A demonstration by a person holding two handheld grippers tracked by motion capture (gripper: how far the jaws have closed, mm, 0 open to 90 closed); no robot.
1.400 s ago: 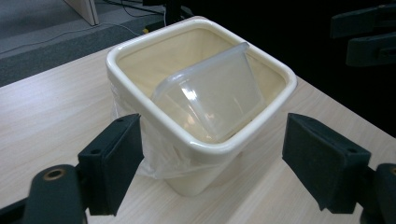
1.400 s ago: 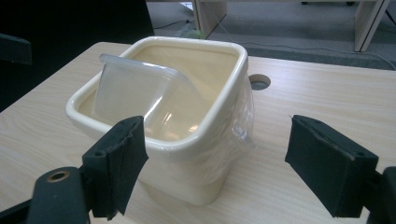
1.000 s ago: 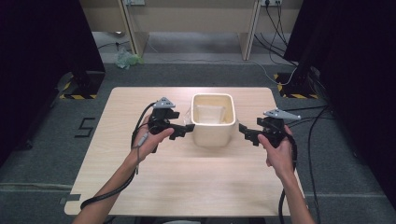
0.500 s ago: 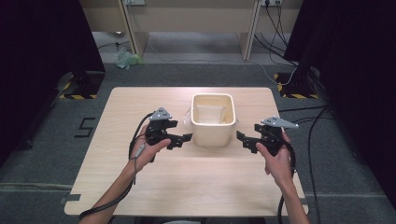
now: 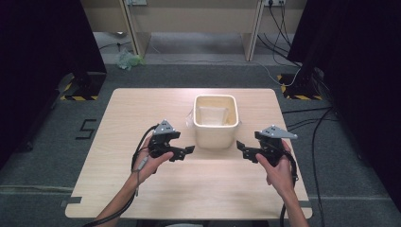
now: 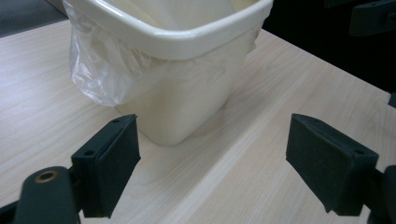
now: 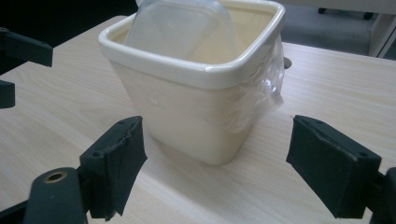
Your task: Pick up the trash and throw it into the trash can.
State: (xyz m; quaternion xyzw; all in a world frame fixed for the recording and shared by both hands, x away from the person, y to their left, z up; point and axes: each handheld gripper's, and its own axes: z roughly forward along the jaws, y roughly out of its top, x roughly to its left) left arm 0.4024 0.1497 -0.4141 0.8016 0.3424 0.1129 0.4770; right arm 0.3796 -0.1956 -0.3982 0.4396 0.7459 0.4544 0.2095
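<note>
Both grippers have drawn back from the cream bin (image 5: 216, 124), which stands alone mid-surface (image 5: 123, 118). Left gripper (image 5: 189, 152) and right gripper (image 5: 240, 147) flank it, jaws wide, holding nothing. The bin's plastic liner (image 6: 100, 70) bunches under the rim, evidently fitted.

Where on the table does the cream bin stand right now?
In the high view the cream bin stands on the table right of centre toward the far edge, with the open left tongs and right tongs just short of its near corners.

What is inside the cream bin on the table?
The cream bin holds a clear plastic bag liner, with some of it spilling over one rim. The bin's bottom is covered by the plastic, so anything beneath it is hidden.
</note>
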